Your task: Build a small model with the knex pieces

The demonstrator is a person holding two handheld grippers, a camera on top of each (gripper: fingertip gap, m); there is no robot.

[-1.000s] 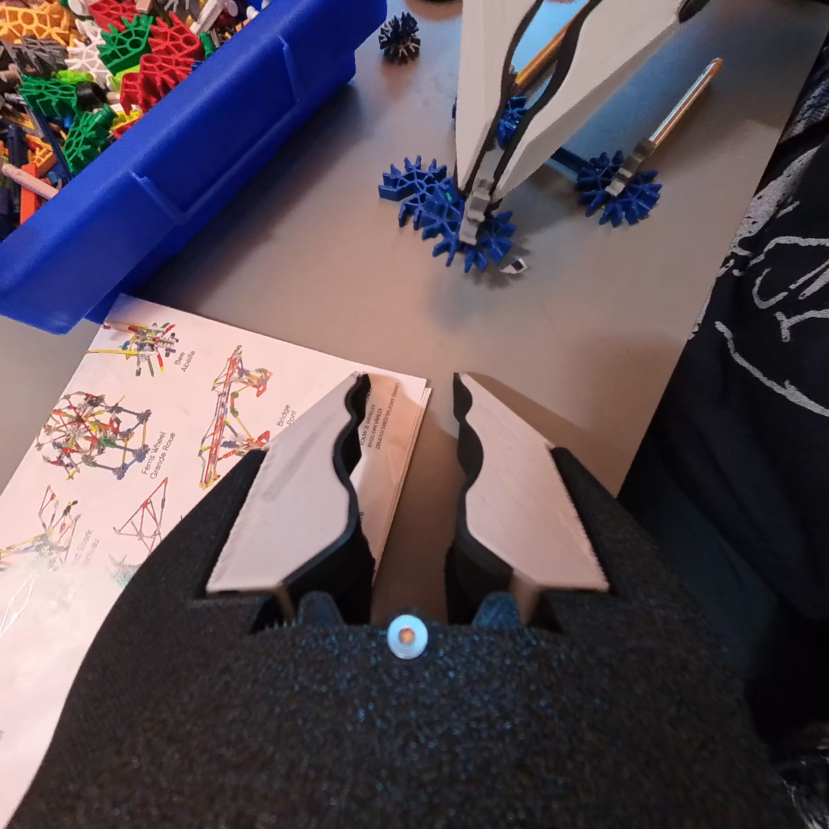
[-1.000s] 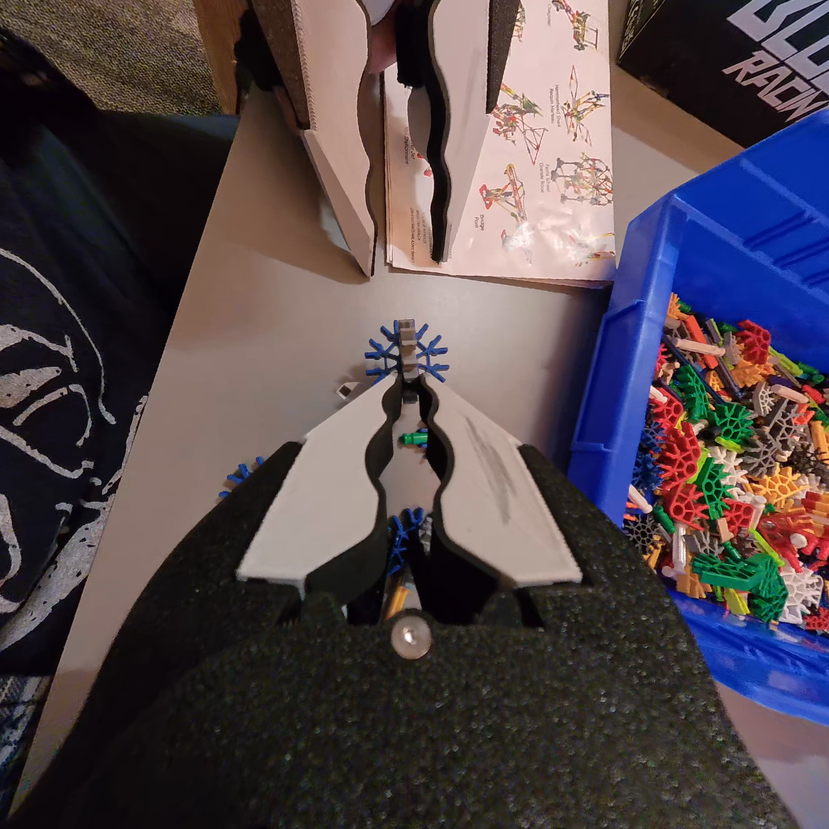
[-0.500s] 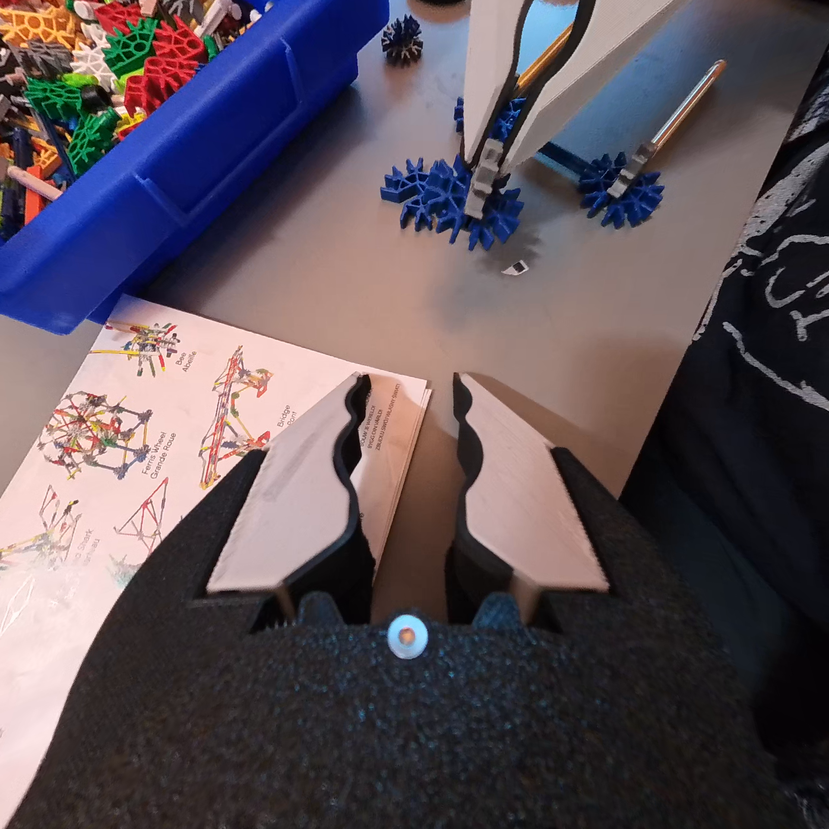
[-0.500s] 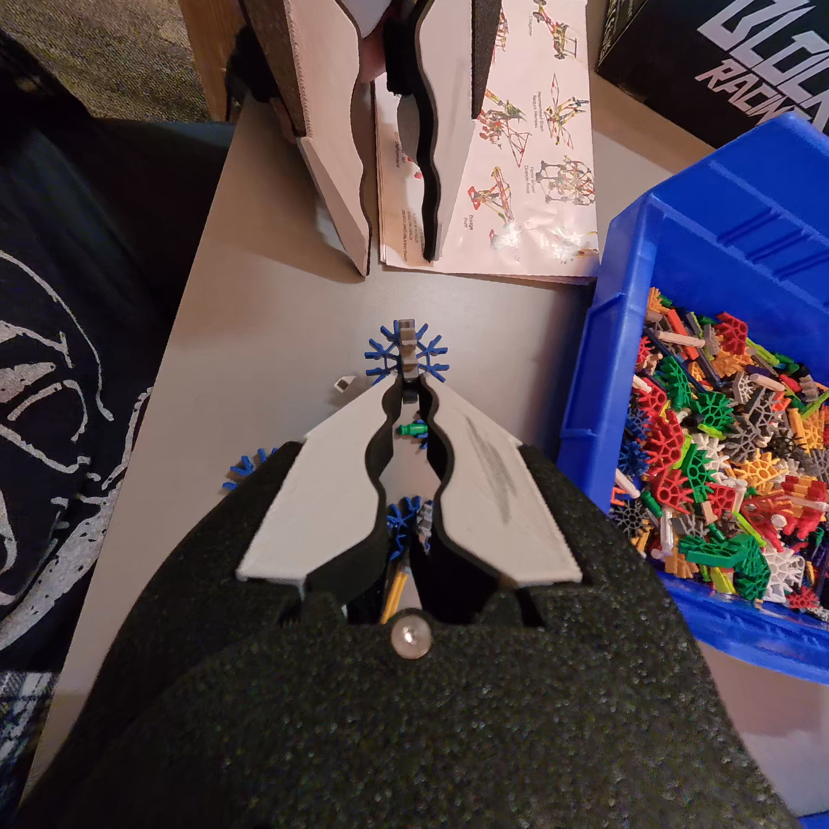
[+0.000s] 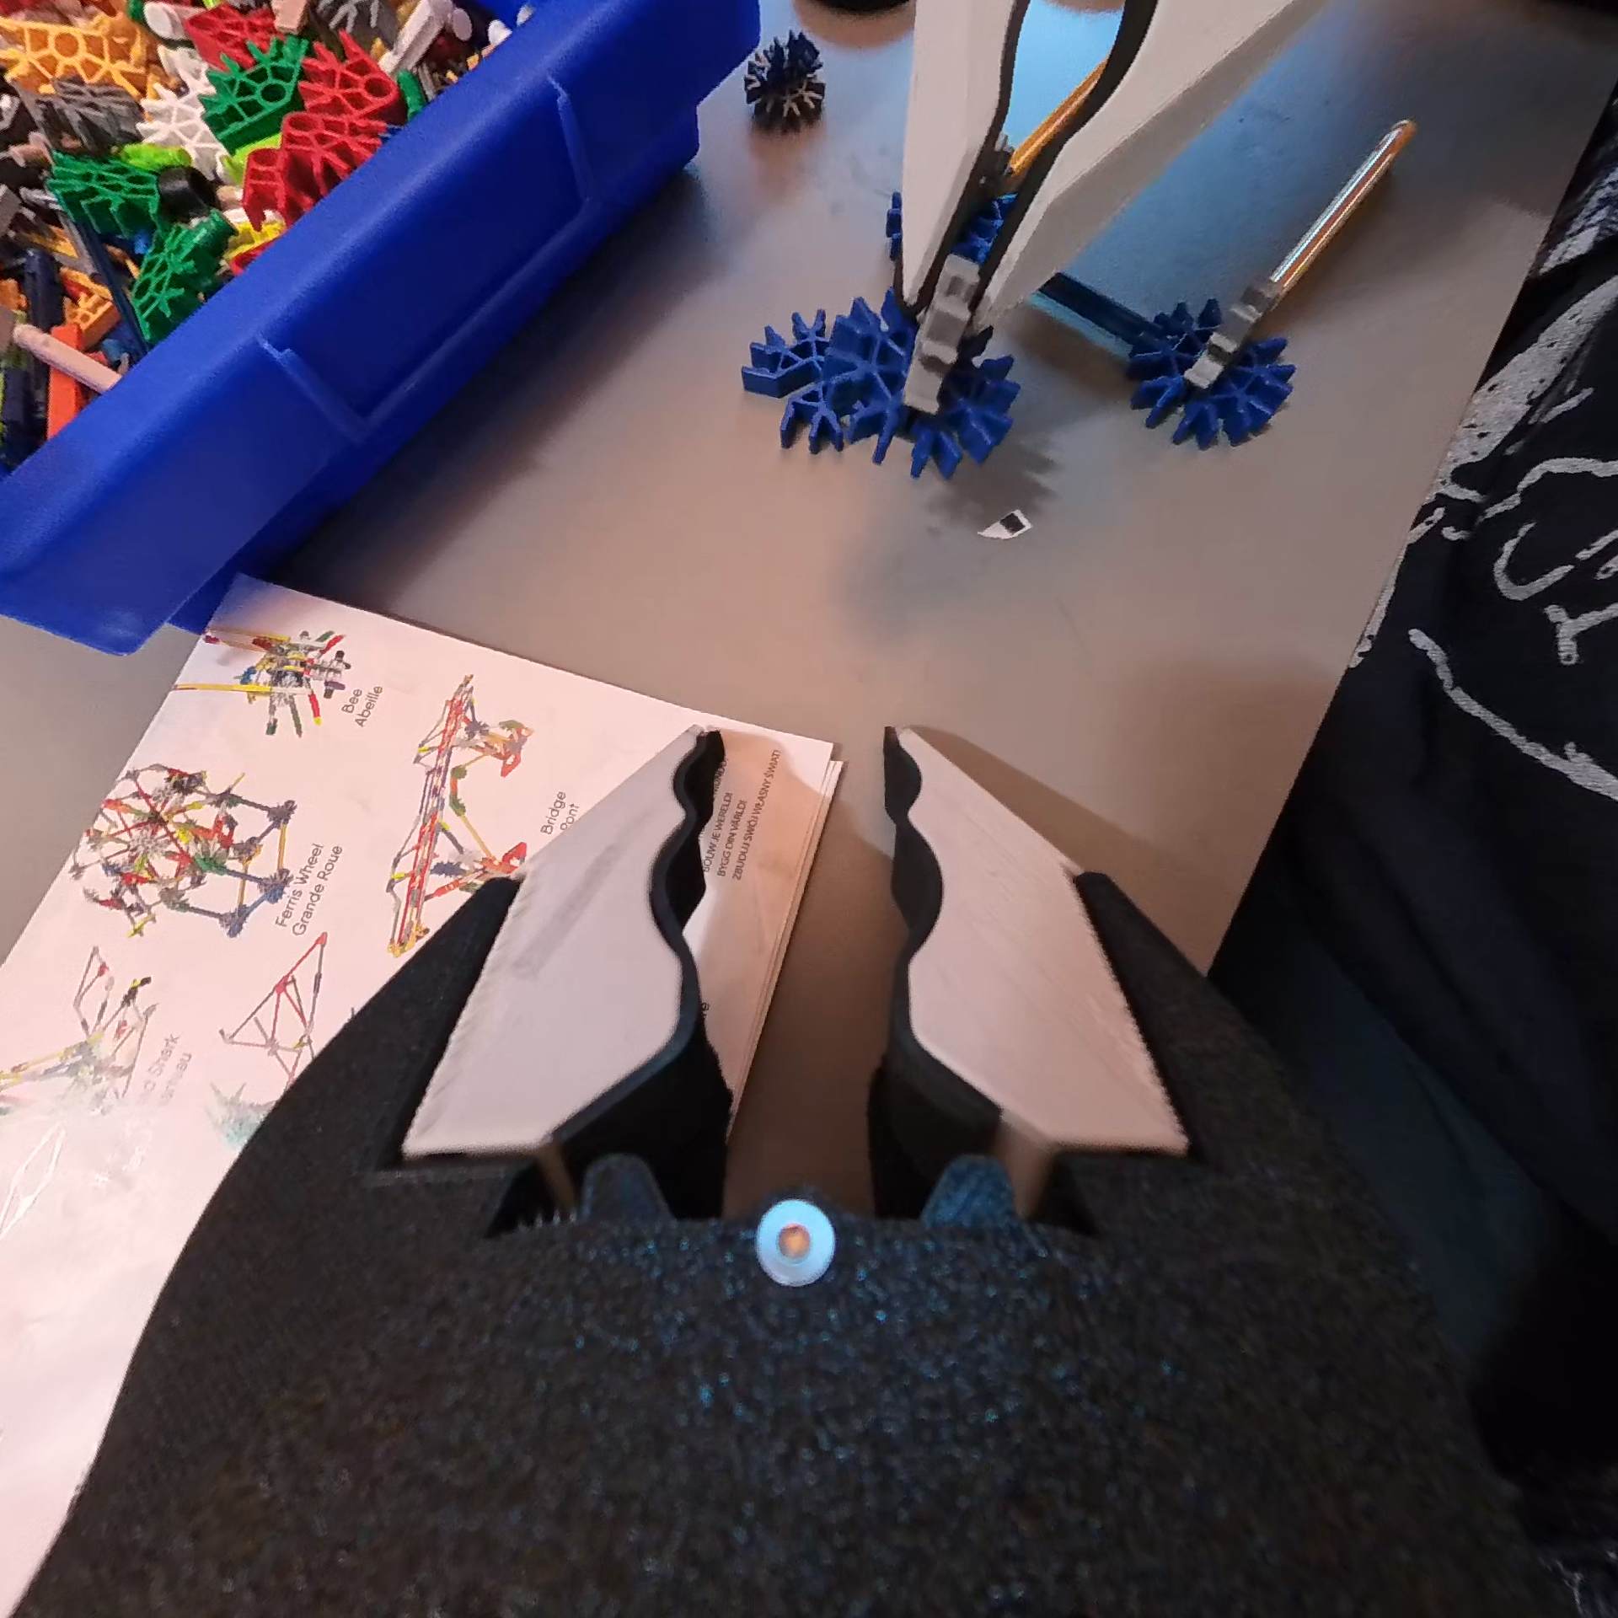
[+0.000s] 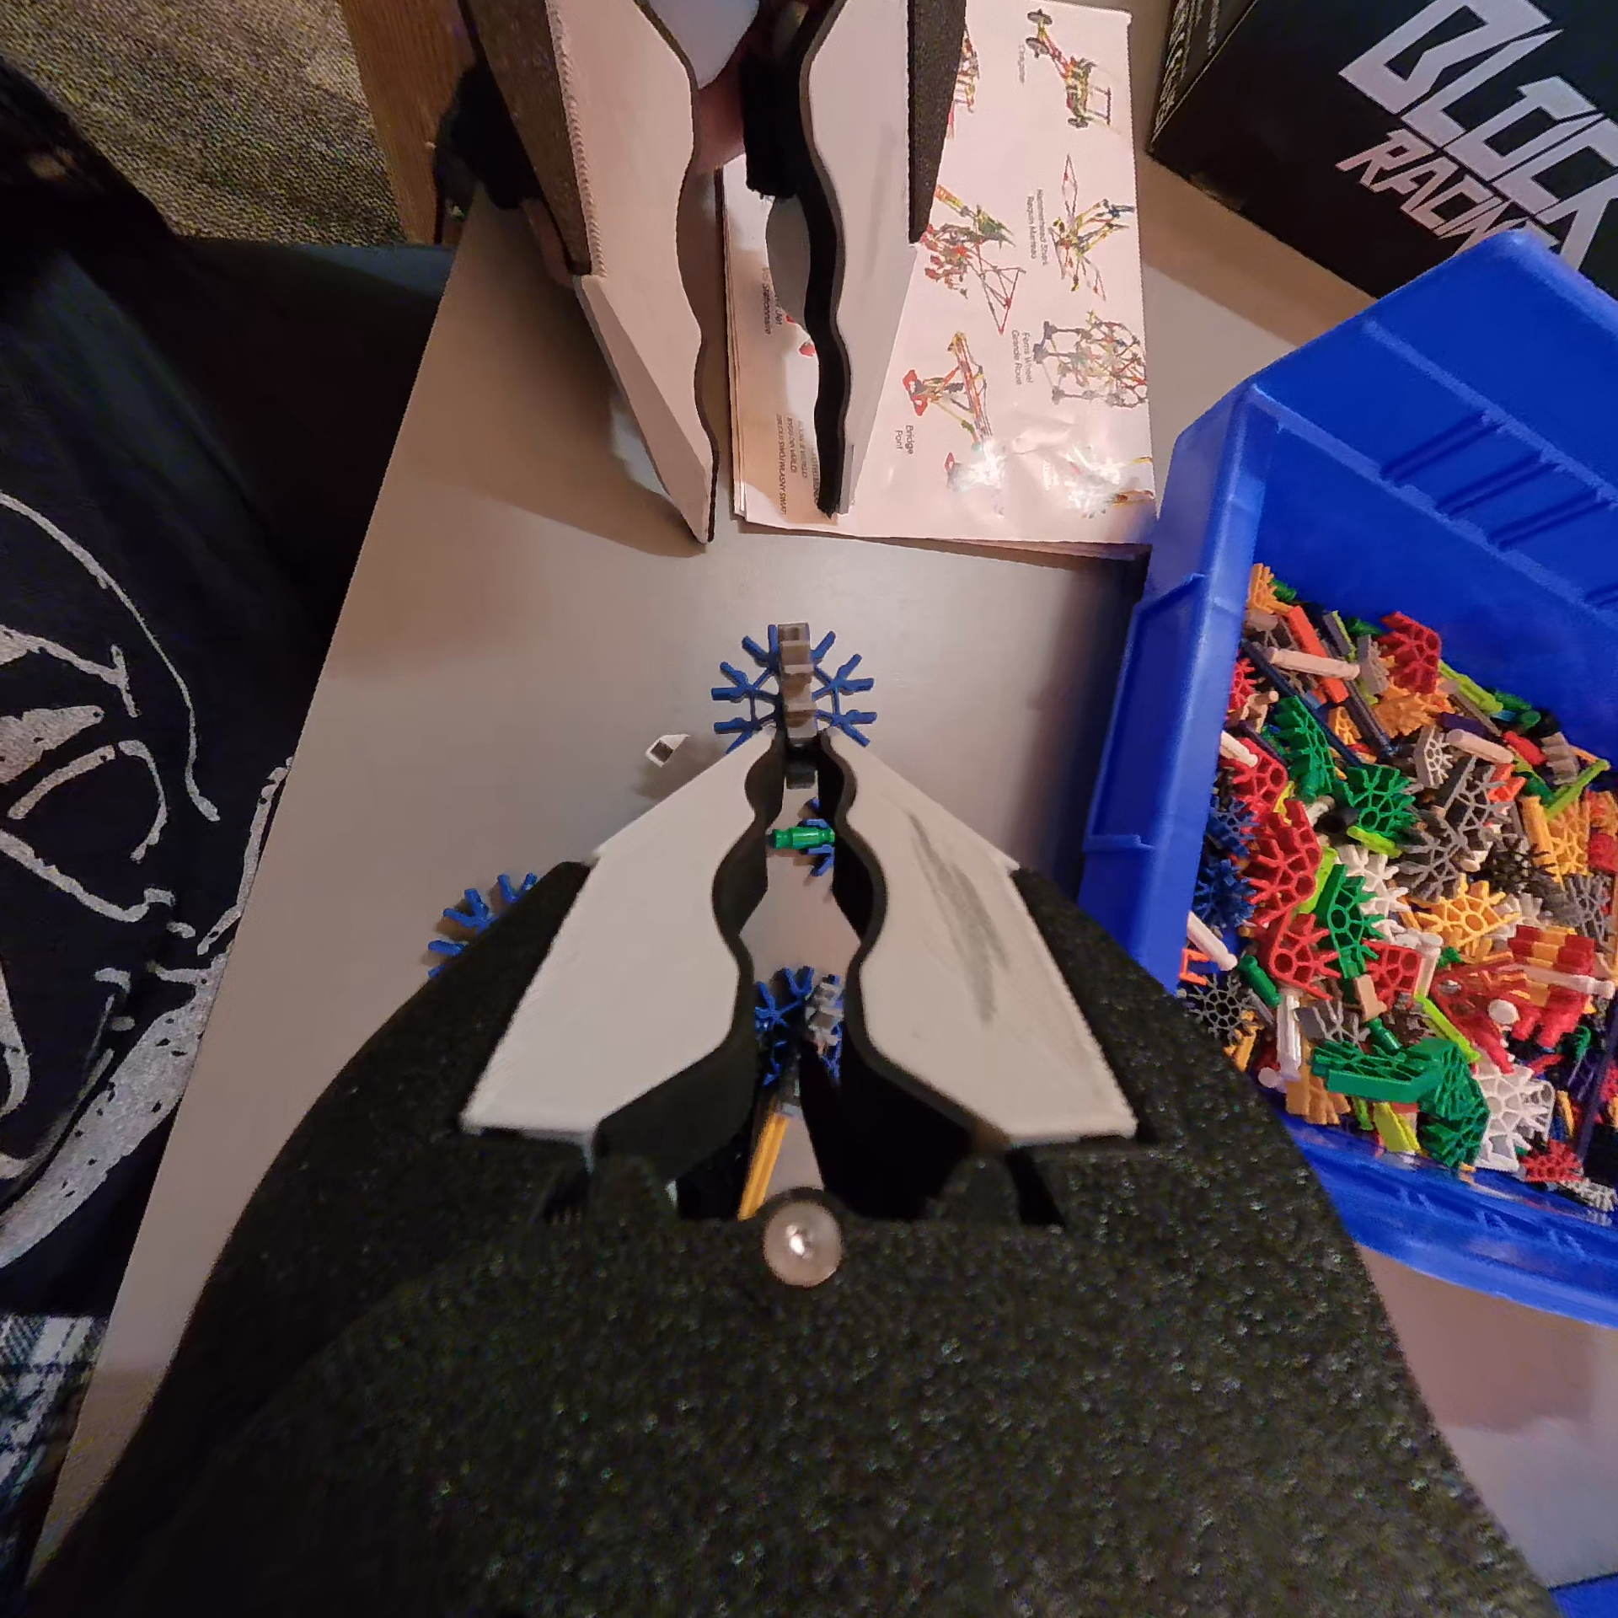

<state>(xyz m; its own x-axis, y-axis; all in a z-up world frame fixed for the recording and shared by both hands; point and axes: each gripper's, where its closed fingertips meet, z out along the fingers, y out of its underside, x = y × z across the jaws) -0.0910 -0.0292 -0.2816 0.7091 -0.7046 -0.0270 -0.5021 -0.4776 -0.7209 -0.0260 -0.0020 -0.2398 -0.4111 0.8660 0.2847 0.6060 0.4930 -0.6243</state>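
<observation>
My right gripper [image 6: 797, 749] is shut on a grey clip connector [image 6: 795, 687] that sits across a blue snowflake connector [image 6: 792, 696] on the grey table. In the left wrist view the right gripper [image 5: 950, 298] pinches this grey clip [image 5: 941, 341] above a cluster of blue snowflake connectors [image 5: 862, 385]. A green piece [image 6: 801, 839] shows between the right fingers. My left gripper [image 5: 798, 753] is open and empty, hovering over the corner of a printed booklet [image 5: 263, 832], well short of the cluster. The left gripper [image 6: 770, 517] also shows in the right wrist view.
A blue bin [image 5: 394, 263] of mixed colourful pieces stands beside the booklet [image 6: 1007, 350]; the bin [image 6: 1182, 657] shows in both views. Another blue snowflake with a grey clip [image 5: 1213, 376] and a rod [image 5: 1331, 201] lie nearby. A small white piece [image 5: 1007, 525], a dark snowflake [image 5: 784, 83], a black box [image 6: 1401, 114] and a person's dark clothing [image 5: 1488, 700] are also in view.
The right gripper has drawn the grey clip and the blue connectors a little farther from the left gripper. The left gripper has stayed open and still.
</observation>
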